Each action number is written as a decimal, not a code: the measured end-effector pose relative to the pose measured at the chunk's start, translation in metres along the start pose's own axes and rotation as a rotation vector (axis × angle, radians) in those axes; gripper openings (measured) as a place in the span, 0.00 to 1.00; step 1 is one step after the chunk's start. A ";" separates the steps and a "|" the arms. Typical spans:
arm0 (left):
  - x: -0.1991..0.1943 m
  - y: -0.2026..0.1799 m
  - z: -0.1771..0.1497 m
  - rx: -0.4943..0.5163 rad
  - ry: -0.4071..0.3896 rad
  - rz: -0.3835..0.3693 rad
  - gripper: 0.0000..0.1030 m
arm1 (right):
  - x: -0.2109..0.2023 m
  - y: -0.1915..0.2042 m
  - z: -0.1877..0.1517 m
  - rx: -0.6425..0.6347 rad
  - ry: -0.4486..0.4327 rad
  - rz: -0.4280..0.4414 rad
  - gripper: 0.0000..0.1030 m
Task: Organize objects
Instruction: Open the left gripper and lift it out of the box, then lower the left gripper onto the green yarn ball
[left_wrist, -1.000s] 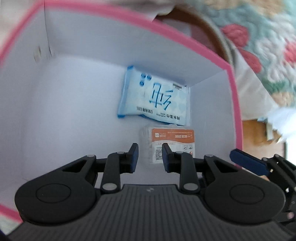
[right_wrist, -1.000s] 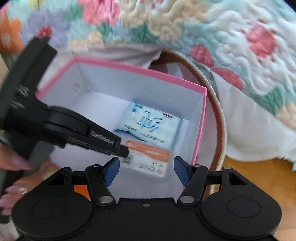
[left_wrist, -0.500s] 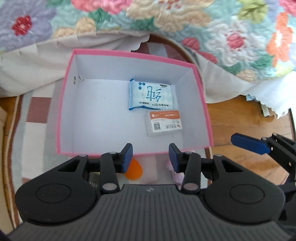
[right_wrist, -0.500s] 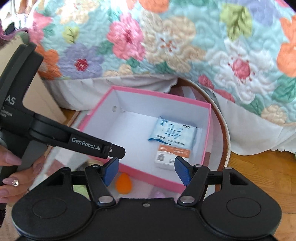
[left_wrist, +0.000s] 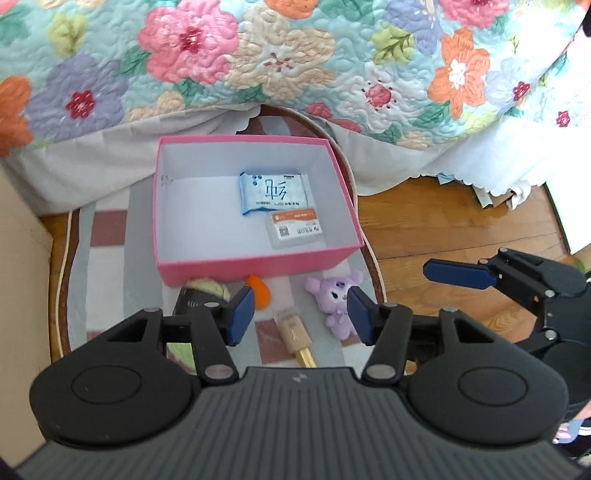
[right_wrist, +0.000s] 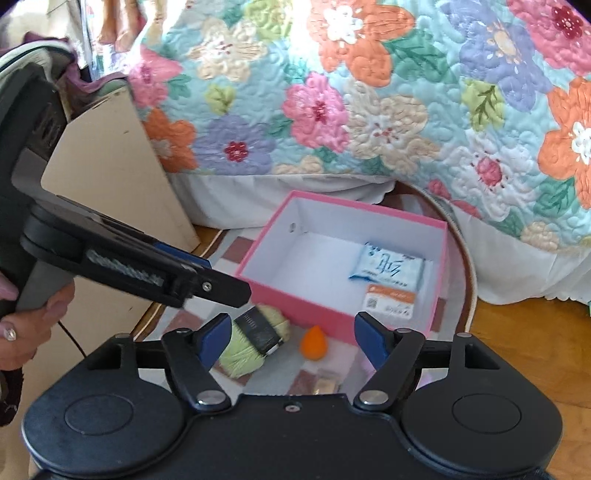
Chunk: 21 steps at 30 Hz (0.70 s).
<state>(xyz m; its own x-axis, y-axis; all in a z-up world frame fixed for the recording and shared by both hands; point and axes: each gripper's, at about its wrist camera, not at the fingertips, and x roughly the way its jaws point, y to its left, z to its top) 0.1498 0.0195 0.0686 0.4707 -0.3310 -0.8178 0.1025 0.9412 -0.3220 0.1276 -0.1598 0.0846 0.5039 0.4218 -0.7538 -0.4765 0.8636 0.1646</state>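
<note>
A pink box (left_wrist: 258, 264) with a white inside sits on a rug and holds a blue wipes pack (left_wrist: 273, 192) and a small orange-and-white card box (left_wrist: 295, 229). It also shows in the right wrist view (right_wrist: 306, 306). In front of it lie a green yarn ball (right_wrist: 245, 350), an orange teardrop sponge (left_wrist: 260, 291), a purple plush (left_wrist: 338, 297) and a cork-topped tube (left_wrist: 295, 338). My left gripper (left_wrist: 301, 314) is open and empty, held above these. My right gripper (right_wrist: 291, 338) is open and empty too.
A flowered quilt (left_wrist: 295, 62) hangs over the bed behind the box. A beige cardboard panel (right_wrist: 110, 173) stands at the left. Wooden floor (left_wrist: 461, 221) lies to the right of the round rug (left_wrist: 110, 251).
Both grippers have pulled back and up out of the box. The left gripper's jaws have opened wider. The loose objects in front of the box have come into view.
</note>
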 end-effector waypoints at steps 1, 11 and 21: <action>-0.005 0.001 -0.007 0.004 -0.011 0.014 0.53 | -0.002 0.003 -0.004 -0.007 0.004 0.000 0.77; -0.042 0.017 -0.046 -0.001 -0.051 0.040 0.57 | -0.016 0.036 -0.036 -0.035 0.090 -0.006 0.85; -0.044 0.029 -0.063 0.046 -0.120 0.043 0.66 | -0.003 0.063 -0.051 -0.062 0.105 0.059 0.86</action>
<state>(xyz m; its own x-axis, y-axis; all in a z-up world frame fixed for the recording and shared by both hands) 0.0764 0.0575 0.0651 0.5765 -0.2826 -0.7667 0.1185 0.9573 -0.2638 0.0594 -0.1208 0.0655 0.3973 0.4377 -0.8066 -0.5485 0.8179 0.1736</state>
